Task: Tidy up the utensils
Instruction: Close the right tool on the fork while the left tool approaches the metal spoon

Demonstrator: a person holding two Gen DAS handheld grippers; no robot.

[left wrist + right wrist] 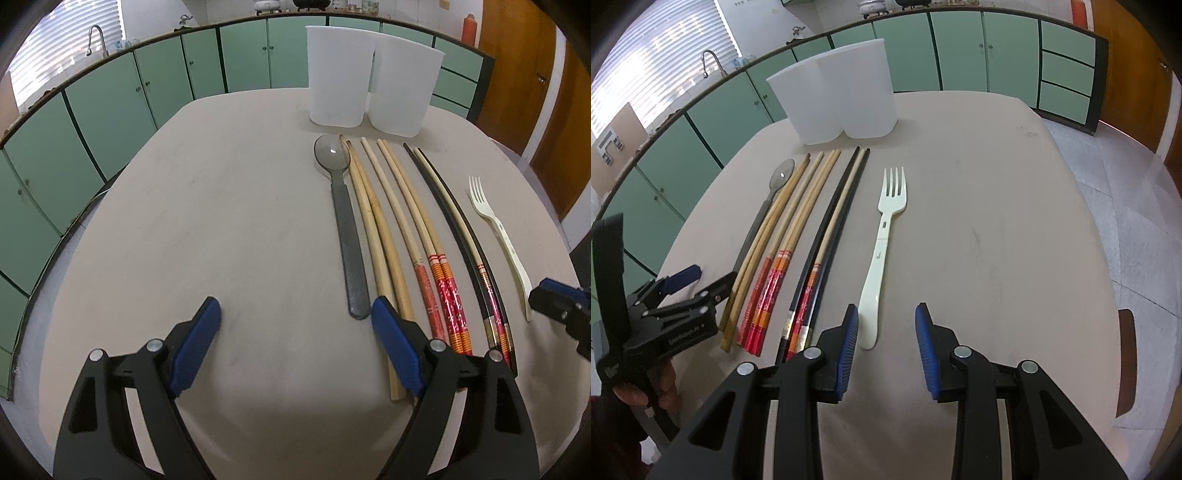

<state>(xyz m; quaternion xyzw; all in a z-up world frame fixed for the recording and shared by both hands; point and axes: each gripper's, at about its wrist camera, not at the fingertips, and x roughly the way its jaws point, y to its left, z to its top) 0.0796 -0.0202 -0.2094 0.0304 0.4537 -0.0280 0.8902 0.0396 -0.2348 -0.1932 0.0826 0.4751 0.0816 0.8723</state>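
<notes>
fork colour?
Cream-white fork; shows best in the right wrist view.

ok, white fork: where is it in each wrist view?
Left wrist: white fork at far right, rightmost utensil, tines away from camera.
Right wrist: white fork near centre, handle end beside the right gripper's left pad.
Shared landmark: white double container at the table's far edge.

— How are the grippers built?
— The left gripper (pixel 295 321) and right gripper (pixel 886 332) are made of black plastic, fitted with ribbed blue pads (pixel 847 350) and silver pivot screws (pixel 812 353).
</notes>
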